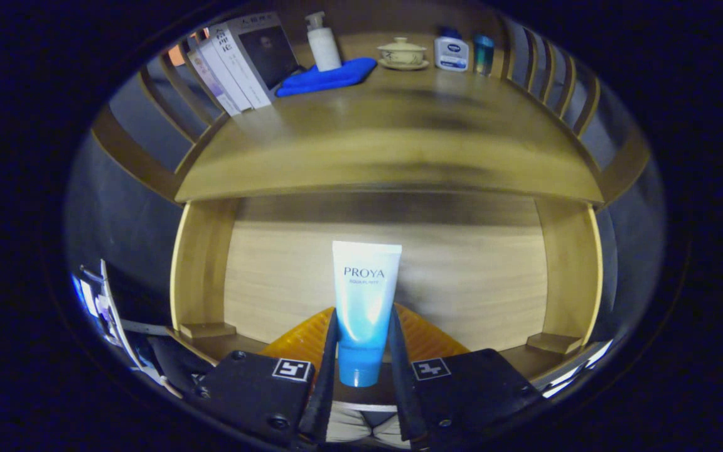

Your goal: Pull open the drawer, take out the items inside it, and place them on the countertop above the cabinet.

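1. While the gripper [363,342] points at the wooden cabinet, its two black fingers [327,370] stand narrow, one pressed on each side of a blue-and-white cosmetic tube [364,311].
2. Held cap end toward the camera, the tube has its flat crimped end pointing away, toward the open drawer [386,276].
3. Beneath the tube and just ahead of the fingers an orange ribbed object [427,339] shows on both sides of the fingers; what it is cannot be told.
4. Beyond the fingers the drawer's pale wooden bottom spreads out, with its side walls standing left and right.
5. Above the drawer lies the countertop [393,144], a broad wooden surface with slatted rails on both sides.
6. At the far left of the countertop several books [236,63] lean together.
7. Just right of the books a folded blue cloth [330,76] lies flat, and a white pump bottle [323,43] stands behind it, touching or nearly touching it.
8. Further right, a lidded ceramic cup on a saucer [403,53] sits at the back edge.
9. Right of the cup a white lotion bottle with a blue cap [450,50] stands upright, and just beside it a small teal container [483,54].
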### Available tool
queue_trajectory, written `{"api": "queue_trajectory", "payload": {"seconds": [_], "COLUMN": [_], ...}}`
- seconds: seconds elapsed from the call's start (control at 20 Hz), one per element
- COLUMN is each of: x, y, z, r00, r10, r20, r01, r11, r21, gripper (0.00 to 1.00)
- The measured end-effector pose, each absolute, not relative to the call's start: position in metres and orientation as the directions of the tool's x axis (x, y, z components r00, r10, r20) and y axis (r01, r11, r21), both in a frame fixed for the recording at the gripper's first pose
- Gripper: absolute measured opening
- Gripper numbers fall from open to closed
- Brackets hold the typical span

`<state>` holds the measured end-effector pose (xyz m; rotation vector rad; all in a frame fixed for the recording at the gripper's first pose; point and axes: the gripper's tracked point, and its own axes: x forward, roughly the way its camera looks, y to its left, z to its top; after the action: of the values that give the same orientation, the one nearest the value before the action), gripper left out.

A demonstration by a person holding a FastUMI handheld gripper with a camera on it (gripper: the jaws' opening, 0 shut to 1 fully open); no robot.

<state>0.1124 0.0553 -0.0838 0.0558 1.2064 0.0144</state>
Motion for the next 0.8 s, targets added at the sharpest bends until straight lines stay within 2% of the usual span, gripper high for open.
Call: {"api": "queue_trajectory", "payload": {"seconds": [0.55,0.8], "x": [0.173,0.207], "y": [0.057,0.064], "z": [-0.002,0.017], "r00": [0.485,0.51], "r10": [0.057,0.046], "r20": [-0.873,-0.859], "r01": [0.032,0.058], "r11": [0.996,0.994], "r21": [0.082,0.088], "gripper": [0.45,0.45]}}
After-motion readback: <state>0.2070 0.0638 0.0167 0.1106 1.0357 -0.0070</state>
